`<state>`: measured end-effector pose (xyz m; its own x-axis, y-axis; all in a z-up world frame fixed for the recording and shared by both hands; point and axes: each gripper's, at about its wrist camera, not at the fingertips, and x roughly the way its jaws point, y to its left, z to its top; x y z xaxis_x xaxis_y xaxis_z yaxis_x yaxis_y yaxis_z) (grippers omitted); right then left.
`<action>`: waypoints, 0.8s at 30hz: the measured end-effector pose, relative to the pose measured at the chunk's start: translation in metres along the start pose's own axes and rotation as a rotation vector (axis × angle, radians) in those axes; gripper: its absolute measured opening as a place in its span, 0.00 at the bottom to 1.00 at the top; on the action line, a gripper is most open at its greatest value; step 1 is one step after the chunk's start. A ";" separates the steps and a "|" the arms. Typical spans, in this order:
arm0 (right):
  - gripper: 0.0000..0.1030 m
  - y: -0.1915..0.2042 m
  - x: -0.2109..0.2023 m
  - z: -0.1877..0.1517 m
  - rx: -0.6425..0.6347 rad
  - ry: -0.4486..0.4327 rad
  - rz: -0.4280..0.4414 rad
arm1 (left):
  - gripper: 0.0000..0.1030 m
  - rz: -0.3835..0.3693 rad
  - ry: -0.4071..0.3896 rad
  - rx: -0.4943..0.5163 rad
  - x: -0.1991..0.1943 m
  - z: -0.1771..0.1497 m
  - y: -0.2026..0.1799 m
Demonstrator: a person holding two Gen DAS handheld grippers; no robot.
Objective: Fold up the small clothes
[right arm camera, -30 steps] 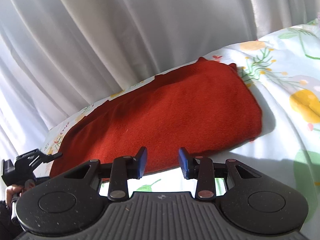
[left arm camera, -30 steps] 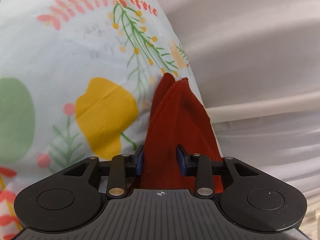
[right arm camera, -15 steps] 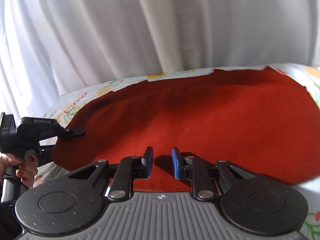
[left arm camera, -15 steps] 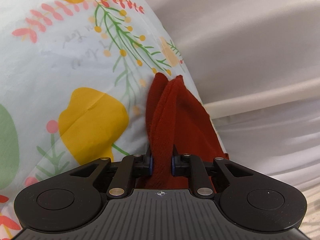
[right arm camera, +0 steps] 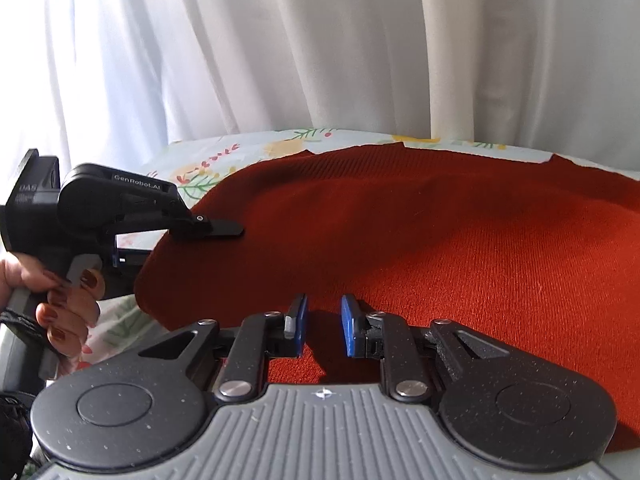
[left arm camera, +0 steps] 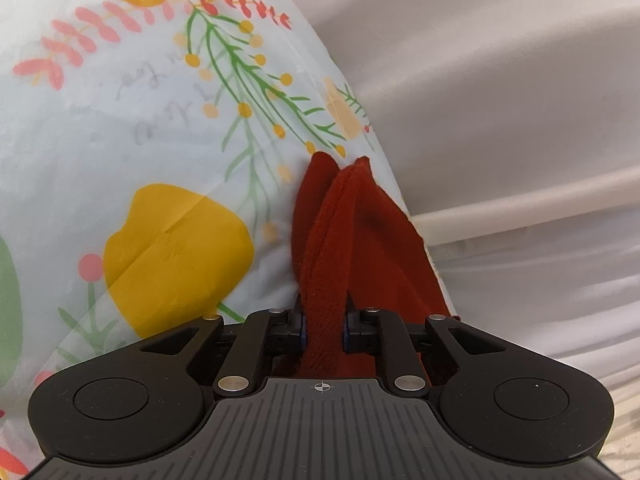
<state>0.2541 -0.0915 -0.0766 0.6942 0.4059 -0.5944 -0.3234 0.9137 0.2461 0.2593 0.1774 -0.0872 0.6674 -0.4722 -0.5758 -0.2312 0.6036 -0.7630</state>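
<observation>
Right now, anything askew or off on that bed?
Nothing damaged or spilled. The red garment lies folded on the floral sheet, and the left gripper pinches its end. One oddity: its far corners splay apart instead of stacking flush.

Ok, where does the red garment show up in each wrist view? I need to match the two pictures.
Left wrist: the red garment runs up from the bottom centre, a bunched edge pinched in the left gripper, along the sheet's right edge.
Right wrist: it fills the centre and right, under the right gripper; the left gripper clamps its left end.
Shared landmark: the floral bedsheet.
</observation>
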 end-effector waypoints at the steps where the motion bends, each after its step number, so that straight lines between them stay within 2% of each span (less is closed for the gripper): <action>1: 0.17 -0.001 -0.002 0.002 0.011 0.005 0.002 | 0.15 0.008 -0.002 0.009 -0.001 0.000 -0.003; 5: 0.18 -0.018 -0.021 0.003 0.097 -0.001 -0.015 | 0.15 0.034 -0.010 0.059 -0.005 0.000 -0.019; 9: 0.19 -0.047 -0.056 -0.002 0.183 -0.047 -0.032 | 0.14 0.073 -0.018 0.153 -0.012 -0.001 -0.044; 14: 0.19 -0.093 -0.113 -0.021 0.300 -0.145 -0.114 | 0.13 0.028 -0.019 0.261 -0.018 -0.013 -0.094; 18: 0.19 -0.124 -0.151 -0.036 0.384 -0.233 -0.210 | 0.13 -0.012 0.007 0.382 -0.002 -0.038 -0.143; 21: 0.19 -0.139 -0.165 -0.041 0.447 -0.268 -0.231 | 0.13 0.036 0.036 0.491 0.025 -0.070 -0.170; 24: 0.19 -0.144 -0.171 -0.044 0.492 -0.279 -0.209 | 0.13 0.097 0.064 0.575 0.051 -0.100 -0.177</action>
<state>0.1536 -0.2936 -0.0443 0.8753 0.1462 -0.4610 0.1271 0.8502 0.5109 0.2639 -0.0178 -0.0106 0.6145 -0.4247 -0.6648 0.1445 0.8891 -0.4344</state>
